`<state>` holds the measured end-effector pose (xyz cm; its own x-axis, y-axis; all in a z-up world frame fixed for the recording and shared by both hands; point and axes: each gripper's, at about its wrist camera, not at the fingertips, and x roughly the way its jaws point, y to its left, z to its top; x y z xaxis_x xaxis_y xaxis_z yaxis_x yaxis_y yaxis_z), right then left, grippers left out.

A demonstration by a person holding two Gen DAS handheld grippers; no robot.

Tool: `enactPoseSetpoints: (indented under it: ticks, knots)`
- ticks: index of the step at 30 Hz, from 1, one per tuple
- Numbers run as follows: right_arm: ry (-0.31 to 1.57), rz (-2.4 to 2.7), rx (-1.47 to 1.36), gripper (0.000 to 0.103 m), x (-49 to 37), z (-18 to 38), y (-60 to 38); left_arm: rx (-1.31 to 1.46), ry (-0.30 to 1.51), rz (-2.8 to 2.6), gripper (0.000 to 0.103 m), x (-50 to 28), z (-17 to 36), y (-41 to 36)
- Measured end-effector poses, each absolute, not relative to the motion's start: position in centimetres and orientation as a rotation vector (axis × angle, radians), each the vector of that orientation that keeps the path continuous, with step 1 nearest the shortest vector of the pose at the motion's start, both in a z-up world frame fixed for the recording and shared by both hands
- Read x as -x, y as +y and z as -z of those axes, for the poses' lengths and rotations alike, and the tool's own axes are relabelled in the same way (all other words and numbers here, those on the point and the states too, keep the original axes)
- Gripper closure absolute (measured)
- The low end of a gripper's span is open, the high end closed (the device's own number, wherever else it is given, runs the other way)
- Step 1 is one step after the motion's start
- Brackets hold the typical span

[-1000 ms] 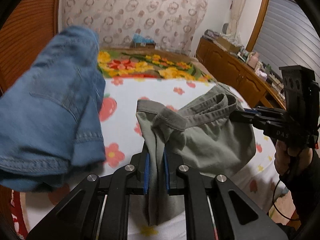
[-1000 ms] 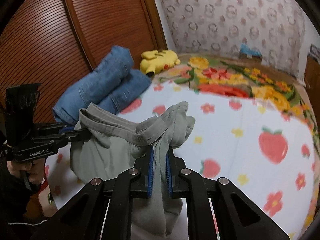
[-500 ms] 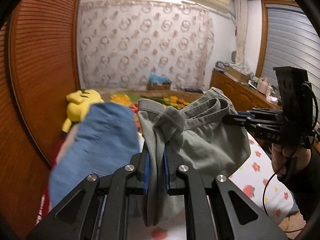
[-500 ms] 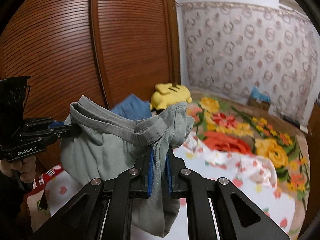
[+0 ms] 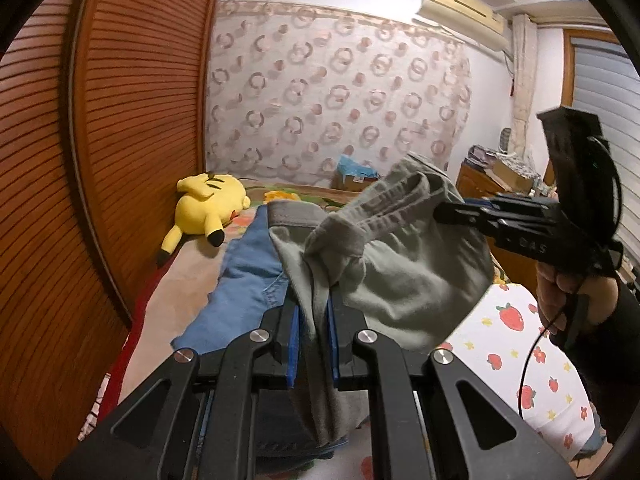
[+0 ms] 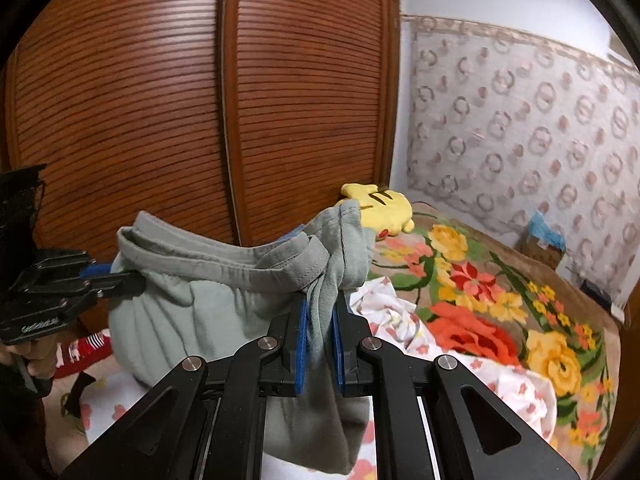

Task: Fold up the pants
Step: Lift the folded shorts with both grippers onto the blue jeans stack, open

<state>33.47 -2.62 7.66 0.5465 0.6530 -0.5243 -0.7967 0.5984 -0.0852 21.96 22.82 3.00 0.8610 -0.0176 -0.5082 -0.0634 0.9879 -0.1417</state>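
Note:
The grey-green pants point(image 5: 404, 276) hang in the air between my two grippers, held by the waistband. My left gripper point(image 5: 314, 312) is shut on one bunched end of the waistband. My right gripper point(image 6: 320, 312) is shut on the other end; the pants point(image 6: 192, 312) sag below it. In the left wrist view the right gripper point(image 5: 444, 212) shows at right, clamped on the waistband. In the right wrist view the left gripper point(image 6: 116, 276) shows at left, also clamped. The legs hang below, partly hidden by the gripper bodies.
Folded blue jeans point(image 5: 240, 280) lie on the bed under the pants. A yellow plush toy point(image 5: 208, 204) lies by the brown slatted wardrobe point(image 6: 160, 100). A floral blanket point(image 6: 480, 300) and a strawberry-print sheet point(image 5: 516, 340) cover the bed. A dresser point(image 5: 500, 180) stands at right.
Both grippers have lifted the pants higher and tilted upward. The bed has dropped lower in view; wardrobe, wall and air conditioner now show. The grips have not changed.

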Motion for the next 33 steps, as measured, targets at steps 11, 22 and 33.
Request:
enactPoseSetpoints:
  ticks: [11, 22, 33]
  knots:
    - [0.501, -0.918, 0.511, 0.092, -37.8, -7.4, 4.6, 0.233, 0.571, -0.096, 0.090, -20.9, -0.2, 25.3]
    - [0.513, -0.978, 0.546, 0.092, -39.9, -6.8, 8.7, 0.288, 0.594, -0.146, 0.090, -20.0, 1.3, 26.4]
    - [0.556, -0.983, 0.345, 0.076, -41.2, -7.2, 5.3, 0.289, 0.608, -0.180, 0.084, -19.2, 0.9, 26.4]
